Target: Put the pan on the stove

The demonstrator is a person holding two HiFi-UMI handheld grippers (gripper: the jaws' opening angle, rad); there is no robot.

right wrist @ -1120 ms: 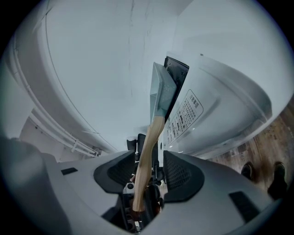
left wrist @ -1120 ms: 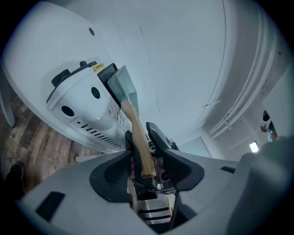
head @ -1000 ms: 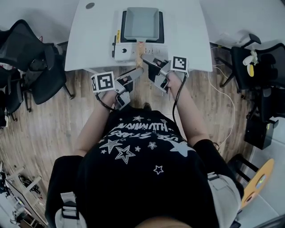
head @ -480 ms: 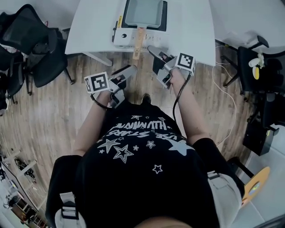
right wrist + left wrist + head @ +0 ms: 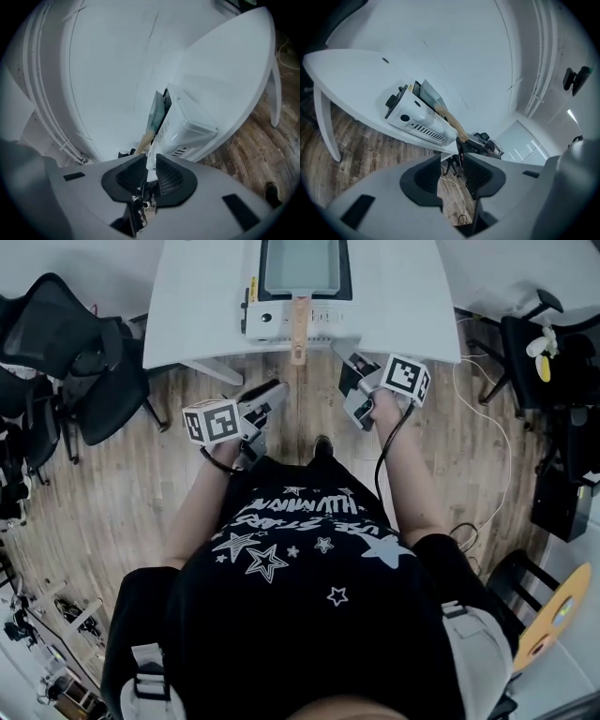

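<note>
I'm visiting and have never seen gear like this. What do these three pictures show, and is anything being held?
There is no robot: a person carries two hand-held, two-jaw grippers. The downward picture comes from a camera on the person's head. The other two come from cameras riding on the left gripper and right gripper, looking along their jaws. On the white table stands a small stove with a grey pan on it, its wooden handle pointing toward the person. Both grippers hang in front of the table, clear of the handle. Their jaws have just been closing, but nothing is between them, so nothing is held.
</note>
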